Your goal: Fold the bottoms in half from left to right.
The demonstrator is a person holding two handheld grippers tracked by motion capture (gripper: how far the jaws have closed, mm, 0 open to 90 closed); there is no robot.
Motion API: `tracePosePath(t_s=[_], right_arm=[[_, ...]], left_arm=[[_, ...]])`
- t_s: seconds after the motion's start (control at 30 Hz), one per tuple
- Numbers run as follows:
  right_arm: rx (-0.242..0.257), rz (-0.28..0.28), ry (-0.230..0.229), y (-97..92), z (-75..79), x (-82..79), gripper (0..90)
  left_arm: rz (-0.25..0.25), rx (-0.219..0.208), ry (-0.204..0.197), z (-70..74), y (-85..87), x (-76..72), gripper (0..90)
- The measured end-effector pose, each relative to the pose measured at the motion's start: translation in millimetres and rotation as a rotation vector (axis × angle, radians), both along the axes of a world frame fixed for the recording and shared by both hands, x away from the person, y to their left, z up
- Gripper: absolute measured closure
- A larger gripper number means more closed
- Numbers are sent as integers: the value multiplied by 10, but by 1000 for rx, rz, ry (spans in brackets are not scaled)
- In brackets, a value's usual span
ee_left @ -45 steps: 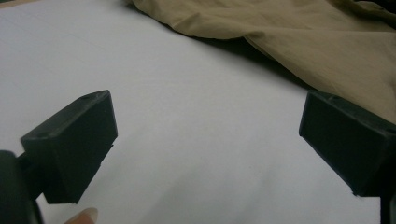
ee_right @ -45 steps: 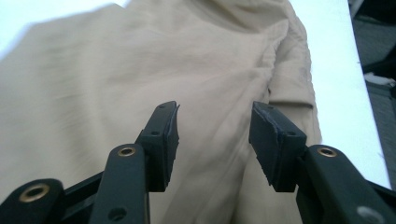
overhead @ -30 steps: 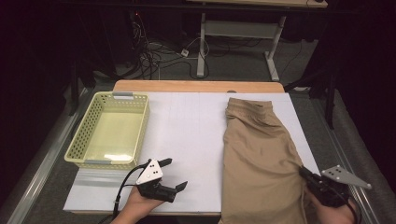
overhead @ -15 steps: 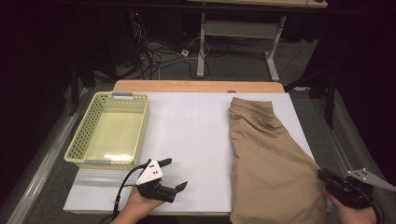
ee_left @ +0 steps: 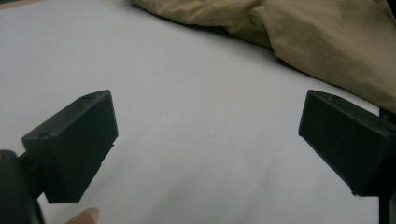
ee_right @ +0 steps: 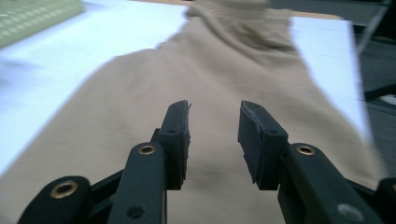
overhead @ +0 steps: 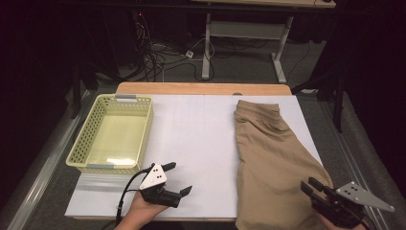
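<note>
A tan garment [overhead: 273,158] lies flat along the right side of the white table top [overhead: 201,129], its near end reaching the front edge. At the front right corner my right gripper [overhead: 309,184] hovers just over that near end. In the right gripper view its jaws [ee_right: 215,116] have just been opening; they stand apart with nothing between them, and the cloth [ee_right: 224,65] stretches away below. My left gripper [overhead: 181,178] rests near the front edge, wide open over bare table [ee_left: 208,135]. The garment [ee_left: 299,32] lies beyond it.
A pale yellow perforated basket [overhead: 79,146] with nothing in it stands at the left of the table, and its corner [ee_right: 32,16] is visible in the right gripper view. Beyond the table are a wooden strip, cables on the floor and a desk frame [overhead: 239,28].
The garment's near end has been drawn out to the right and now lies wider. My right gripper swung right, then back a little, and its jaws opened off the cloth. The left gripper stayed put.
</note>
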State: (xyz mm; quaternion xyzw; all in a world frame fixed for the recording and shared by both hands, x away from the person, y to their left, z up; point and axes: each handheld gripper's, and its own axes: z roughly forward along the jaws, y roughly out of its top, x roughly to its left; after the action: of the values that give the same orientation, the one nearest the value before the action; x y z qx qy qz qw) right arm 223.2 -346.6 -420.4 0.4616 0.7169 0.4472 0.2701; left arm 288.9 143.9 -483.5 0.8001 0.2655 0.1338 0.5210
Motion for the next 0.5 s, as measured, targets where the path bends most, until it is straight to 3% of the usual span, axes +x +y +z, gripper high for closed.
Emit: tracePosePath(t_s=[0.1, 0.2, 0.33, 0.4, 0.5], right_arm=[[21, 44, 13, 193, -98, 10, 644], [32, 93, 38, 393, -295, 14, 645], [-21, 169, 85, 609, -454, 13, 645], [-14, 203, 95, 696, -476, -7, 644], [-47, 248, 88, 855, -481, -50, 639]], left_arm=[[-2, -2, 0, 0, 2, 0, 41], [-6, -3, -3, 0, 2, -3, 41], [-12, -5, -1, -1, 5, 1, 41], [-13, -6, 1, -1, 5, 3, 41], [-14, -5, 3, -1, 4, 5, 41]])
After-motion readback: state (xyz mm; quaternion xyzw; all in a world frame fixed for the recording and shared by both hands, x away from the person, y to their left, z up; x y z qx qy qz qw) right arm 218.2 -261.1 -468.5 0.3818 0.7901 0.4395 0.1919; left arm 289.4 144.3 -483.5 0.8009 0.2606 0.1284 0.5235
